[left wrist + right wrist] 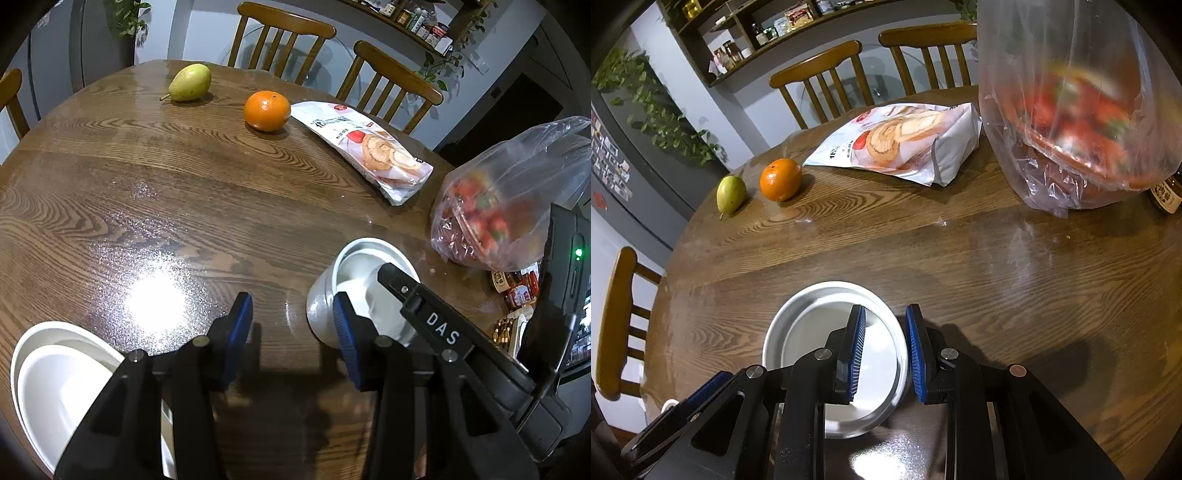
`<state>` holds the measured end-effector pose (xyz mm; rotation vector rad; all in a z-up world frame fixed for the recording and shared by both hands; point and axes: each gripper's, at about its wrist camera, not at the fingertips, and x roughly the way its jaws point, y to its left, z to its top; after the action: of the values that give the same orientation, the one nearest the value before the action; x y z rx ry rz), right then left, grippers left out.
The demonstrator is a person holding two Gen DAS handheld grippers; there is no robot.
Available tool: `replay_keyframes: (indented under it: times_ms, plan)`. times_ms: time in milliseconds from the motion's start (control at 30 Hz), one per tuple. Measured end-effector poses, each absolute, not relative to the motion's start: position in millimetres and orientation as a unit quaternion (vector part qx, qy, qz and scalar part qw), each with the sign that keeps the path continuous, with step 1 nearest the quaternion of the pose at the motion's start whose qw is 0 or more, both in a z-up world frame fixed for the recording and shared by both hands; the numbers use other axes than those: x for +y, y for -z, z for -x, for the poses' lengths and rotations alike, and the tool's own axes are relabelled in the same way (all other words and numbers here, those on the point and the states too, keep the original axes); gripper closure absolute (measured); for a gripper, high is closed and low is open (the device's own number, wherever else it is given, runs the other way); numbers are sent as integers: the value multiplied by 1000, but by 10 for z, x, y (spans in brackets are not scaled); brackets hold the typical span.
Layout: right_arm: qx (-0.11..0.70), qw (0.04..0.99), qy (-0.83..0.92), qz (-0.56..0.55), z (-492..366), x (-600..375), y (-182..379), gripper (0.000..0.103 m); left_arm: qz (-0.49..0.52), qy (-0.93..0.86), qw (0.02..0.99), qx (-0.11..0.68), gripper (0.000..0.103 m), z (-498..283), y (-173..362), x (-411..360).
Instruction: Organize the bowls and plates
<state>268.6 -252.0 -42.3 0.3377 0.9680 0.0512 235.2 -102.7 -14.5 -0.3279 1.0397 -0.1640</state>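
Observation:
A small white bowl (812,325) sits on the round wooden table (960,258). My right gripper (885,350) straddles the bowl's right rim, one blue pad inside and one outside, with a gap still showing around the rim. The bowl also shows in the left wrist view (354,266), with the right gripper's finger (424,306) reaching into it. My left gripper (291,332) is open and empty, just left of that bowl. Two stacked white dishes (55,369) lie at the table's near left edge.
A pear (190,83), an orange (267,110) and a snack bag (369,147) lie across the table. A clear plastic bag of strawberries (498,206) stands at the right, with jars beside it. Wooden chairs (280,37) ring the far edge.

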Motion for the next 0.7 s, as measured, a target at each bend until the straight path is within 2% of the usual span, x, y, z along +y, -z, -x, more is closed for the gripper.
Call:
replay_keyframes:
  times_ms: [167,700]
  plan:
    - [465,868,-50,-169,-2708,-2477,450,87,157,70,853,493,62,-2351,128,-976]
    - [479,863,-88,-131,-2679,-2177,442,89,171,34,840,514,61,-2437,229,-779]
